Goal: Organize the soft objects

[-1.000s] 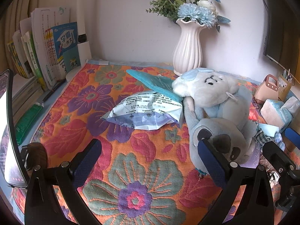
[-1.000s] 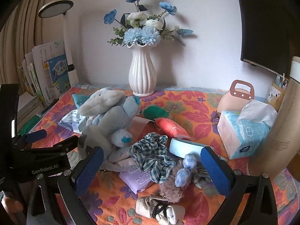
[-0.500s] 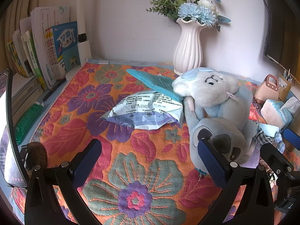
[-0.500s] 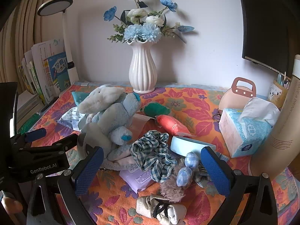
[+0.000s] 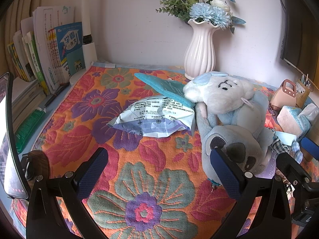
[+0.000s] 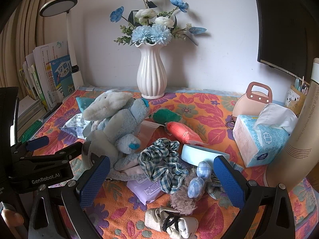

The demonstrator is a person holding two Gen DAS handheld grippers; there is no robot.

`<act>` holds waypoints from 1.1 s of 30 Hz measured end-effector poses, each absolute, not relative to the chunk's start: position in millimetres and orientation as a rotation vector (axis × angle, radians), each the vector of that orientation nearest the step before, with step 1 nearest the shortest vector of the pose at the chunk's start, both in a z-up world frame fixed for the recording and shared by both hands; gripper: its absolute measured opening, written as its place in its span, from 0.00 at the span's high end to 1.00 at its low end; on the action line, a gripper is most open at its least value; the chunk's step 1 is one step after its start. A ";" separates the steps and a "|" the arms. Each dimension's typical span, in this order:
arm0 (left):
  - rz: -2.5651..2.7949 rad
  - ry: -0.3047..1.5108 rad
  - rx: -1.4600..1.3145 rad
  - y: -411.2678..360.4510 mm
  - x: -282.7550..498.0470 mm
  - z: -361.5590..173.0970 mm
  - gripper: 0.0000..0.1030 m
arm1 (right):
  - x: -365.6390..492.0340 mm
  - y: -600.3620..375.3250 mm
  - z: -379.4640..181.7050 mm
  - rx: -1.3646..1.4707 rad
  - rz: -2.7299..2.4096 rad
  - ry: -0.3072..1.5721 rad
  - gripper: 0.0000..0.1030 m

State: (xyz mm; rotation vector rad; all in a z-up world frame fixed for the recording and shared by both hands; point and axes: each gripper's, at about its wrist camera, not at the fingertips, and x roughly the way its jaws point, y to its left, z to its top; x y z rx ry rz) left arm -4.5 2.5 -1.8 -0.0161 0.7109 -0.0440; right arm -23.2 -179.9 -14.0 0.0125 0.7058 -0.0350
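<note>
Right gripper [image 6: 161,179], jaws spread wide and empty, above a checked scrunchie [image 6: 162,164] on the floral-clothed table [image 6: 199,107]. Left gripper [image 5: 158,169], likewise open, beside the blue plush toy [image 5: 229,119]. Behind: printed plastic packet [image 5: 153,120], then a white vase [image 6: 151,75] at the wall.

Plush toy beside the left gripper, on the flowered cloth

The left gripper [image 5: 158,171] hangs wide open above the cloth [image 5: 143,195], gripping nothing; its right finger [image 5: 225,171] overlaps the plush [image 5: 229,117]. Left of the plush lies a printed packet [image 5: 153,121], and a teal pouch [image 5: 165,88] slants over that packet, reaching the plush's head. Behind the plush stands a white vase [image 5: 200,53]. Books [image 5: 49,49] stand far left of it.
</note>
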 end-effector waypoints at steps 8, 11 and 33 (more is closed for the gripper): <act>-0.044 0.712 -0.016 2.5 -4.3 -1.6 0.01 | -26.5 -181.4 -13.9 0.014 -0.032 0.708 0.00; -0.041 0.713 -0.013 2.6 -4.3 -2.1 0.01 | -26.3 -181.6 -14.1 0.014 -0.031 0.707 0.00; -0.045 0.714 -0.031 5.5 -5.3 -0.8 0.01 | -36.2 -188.5 -6.6 0.035 -0.102 0.642 0.00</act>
